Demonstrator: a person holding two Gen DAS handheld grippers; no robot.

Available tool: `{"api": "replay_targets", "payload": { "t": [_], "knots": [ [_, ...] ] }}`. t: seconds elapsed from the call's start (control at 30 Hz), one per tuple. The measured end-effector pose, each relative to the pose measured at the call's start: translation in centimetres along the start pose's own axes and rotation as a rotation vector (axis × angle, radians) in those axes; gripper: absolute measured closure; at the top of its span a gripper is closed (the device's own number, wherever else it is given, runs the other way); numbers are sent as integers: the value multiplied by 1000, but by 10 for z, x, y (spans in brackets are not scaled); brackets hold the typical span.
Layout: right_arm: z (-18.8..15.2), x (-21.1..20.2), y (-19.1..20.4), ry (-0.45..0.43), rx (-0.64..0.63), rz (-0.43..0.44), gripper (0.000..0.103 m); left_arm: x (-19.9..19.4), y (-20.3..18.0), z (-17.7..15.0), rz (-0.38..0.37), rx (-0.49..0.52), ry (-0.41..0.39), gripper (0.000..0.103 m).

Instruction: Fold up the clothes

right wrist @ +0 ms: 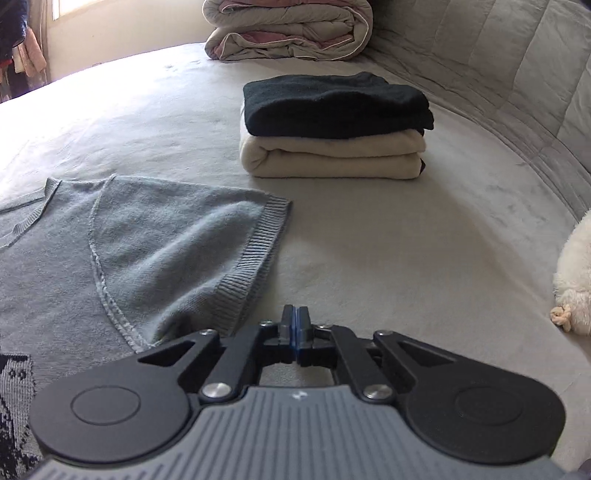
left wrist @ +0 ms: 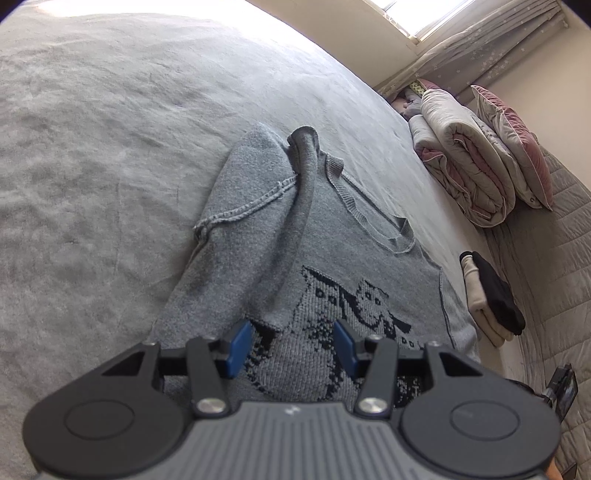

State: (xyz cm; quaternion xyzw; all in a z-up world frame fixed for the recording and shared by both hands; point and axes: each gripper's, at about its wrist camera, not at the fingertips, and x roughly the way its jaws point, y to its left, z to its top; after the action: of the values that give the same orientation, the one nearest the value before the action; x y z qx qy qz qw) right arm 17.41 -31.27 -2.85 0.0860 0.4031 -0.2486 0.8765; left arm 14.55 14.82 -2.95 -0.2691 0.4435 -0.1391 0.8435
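While the bed point(right wrist: 369, 236) fills both views with its pale, soft, slightly napped cover, the grey knitted sweater point(left wrist: 295, 258) lies flat on it directly under and ahead of the left gripper point(left wrist: 293, 349), its cat motif just beyond the blue pads. One sleeve is already laid over the body ahead of that gripper, bunched into a rope-like ridge. Seen from the right gripper point(right wrist: 295, 332), the other short sleeve with its ribbed cuff point(right wrist: 255, 254) lies flat just ahead and to its left.

Further ahead of the right gripper stands a neat stack: a folded black garment point(right wrist: 336, 107) on a folded cream garment point(right wrist: 328, 155), thick and plush. Beyond that sits a rolled quilt point(right wrist: 288, 29), puffy, grey and pink.

The left gripper stands partly open with nothing between its pads, hovering over the knit. The right gripper is fully closed on nothing, over bare bed beside the cuff.

To fold well, I judge the right gripper should reopen, pinch the ribbed cuff edge, and carry that sleeve across the chest; the loose knit stretches, so lift rather than drag, and flatten the bunched sleeve first.
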Motion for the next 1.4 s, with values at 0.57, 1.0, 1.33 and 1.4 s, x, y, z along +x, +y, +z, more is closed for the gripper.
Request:
{"api": "replay_targets", "payload": {
  "t": [0.57, 1.0, 1.33, 1.4],
  "knots": [
    [-8, -60, 121, -126, -38, 478, 58, -19, 42, 21, 133, -98, -126, 54],
    [-34, -48, 241, -121, -154, 727, 58, -9, 58, 27, 77, -140, -154, 64],
    [-31, -12, 209, -39, 1, 992, 57, 6, 68, 35, 6, -64, -142, 62],
    [-27, -7, 200, -5, 63, 1028, 58, 18, 69, 46, -41, -109, -137, 62]
  ]
}}
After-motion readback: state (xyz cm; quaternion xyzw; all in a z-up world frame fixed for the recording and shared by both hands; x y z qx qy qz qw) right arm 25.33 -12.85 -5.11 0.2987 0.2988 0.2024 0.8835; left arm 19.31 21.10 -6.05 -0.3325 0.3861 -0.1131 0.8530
